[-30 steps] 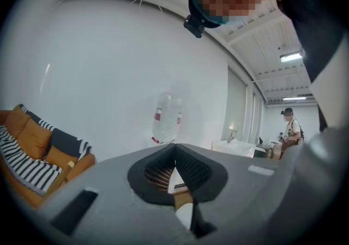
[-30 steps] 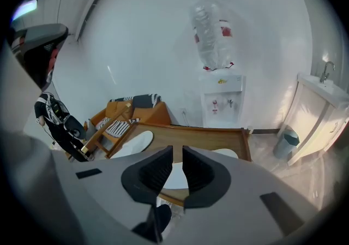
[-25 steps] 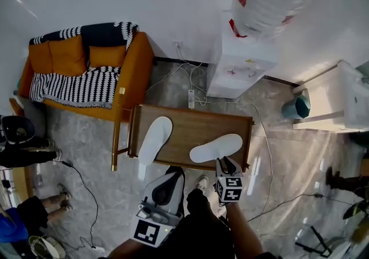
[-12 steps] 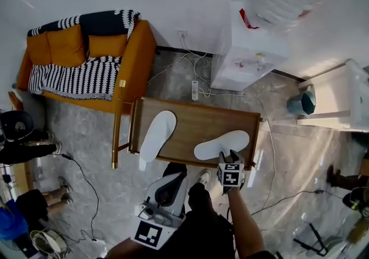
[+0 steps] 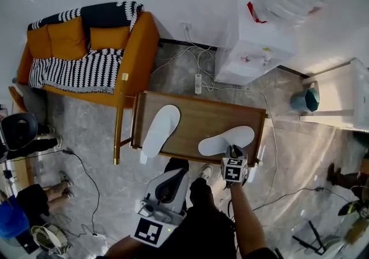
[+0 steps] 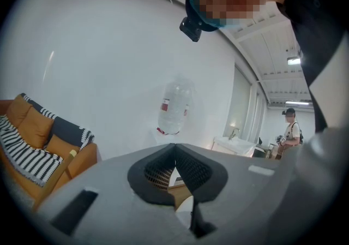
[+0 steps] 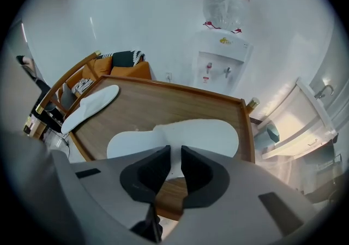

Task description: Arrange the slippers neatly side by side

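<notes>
Nearest in, the left gripper (image 6: pixel 175 147) hovers just short of the desk's (image 5: pixel 202 115) near edge, fingers pressed together on nothing. To its right, the right gripper (image 5: pixel 233 150) tips steeply down at the near-right corner. Its fingers have just been closing and pinch the near edge of the right slipper (image 5: pixel 226 140), which lies crosswise. Bare wood opens between it and the left slipper (image 5: pixel 161 130), whose heel pokes over the near edge. Beyond stand a sofa (image 5: pixel 86 56) and a water dispenser (image 5: pixel 253 50).
</notes>
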`<state>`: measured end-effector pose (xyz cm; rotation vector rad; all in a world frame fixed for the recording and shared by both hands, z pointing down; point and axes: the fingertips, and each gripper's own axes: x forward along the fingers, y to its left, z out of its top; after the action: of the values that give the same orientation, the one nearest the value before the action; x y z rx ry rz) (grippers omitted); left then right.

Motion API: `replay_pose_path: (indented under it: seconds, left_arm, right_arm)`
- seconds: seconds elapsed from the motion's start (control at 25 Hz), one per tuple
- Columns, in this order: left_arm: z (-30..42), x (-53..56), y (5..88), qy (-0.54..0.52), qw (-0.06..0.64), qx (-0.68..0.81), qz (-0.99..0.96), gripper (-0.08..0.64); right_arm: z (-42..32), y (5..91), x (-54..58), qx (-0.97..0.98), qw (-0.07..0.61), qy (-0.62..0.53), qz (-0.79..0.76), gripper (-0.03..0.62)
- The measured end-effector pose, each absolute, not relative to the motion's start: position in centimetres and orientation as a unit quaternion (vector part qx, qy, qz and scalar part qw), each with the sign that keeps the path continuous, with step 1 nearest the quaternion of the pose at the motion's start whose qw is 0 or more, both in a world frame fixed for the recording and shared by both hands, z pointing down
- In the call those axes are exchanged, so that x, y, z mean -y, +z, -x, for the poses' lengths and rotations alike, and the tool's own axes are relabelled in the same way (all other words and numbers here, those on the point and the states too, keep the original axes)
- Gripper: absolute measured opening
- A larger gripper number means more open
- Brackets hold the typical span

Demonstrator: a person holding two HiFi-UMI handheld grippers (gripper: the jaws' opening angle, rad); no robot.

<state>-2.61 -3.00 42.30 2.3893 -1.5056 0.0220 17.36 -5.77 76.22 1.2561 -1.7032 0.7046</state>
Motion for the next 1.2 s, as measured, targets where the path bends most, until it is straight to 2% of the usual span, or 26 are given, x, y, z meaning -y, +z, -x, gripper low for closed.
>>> replay_pose_path:
  seconds: [0.36,1.2]
  left_arm:
    - [2.9,2.7,42.1,0.003,0.160,0.527,-0.835,0.016]
    - [3.0,1.7,42.5,-0.004,0.174,0.541,-0.823,0.017]
  right_arm:
    - [-16.9,74.7,5.8,0.700,0.432,0.266,-0.502,0.026]
    - [-12.8,70.1,7.5,0.786,0.437,0.133,-0.416,0.020]
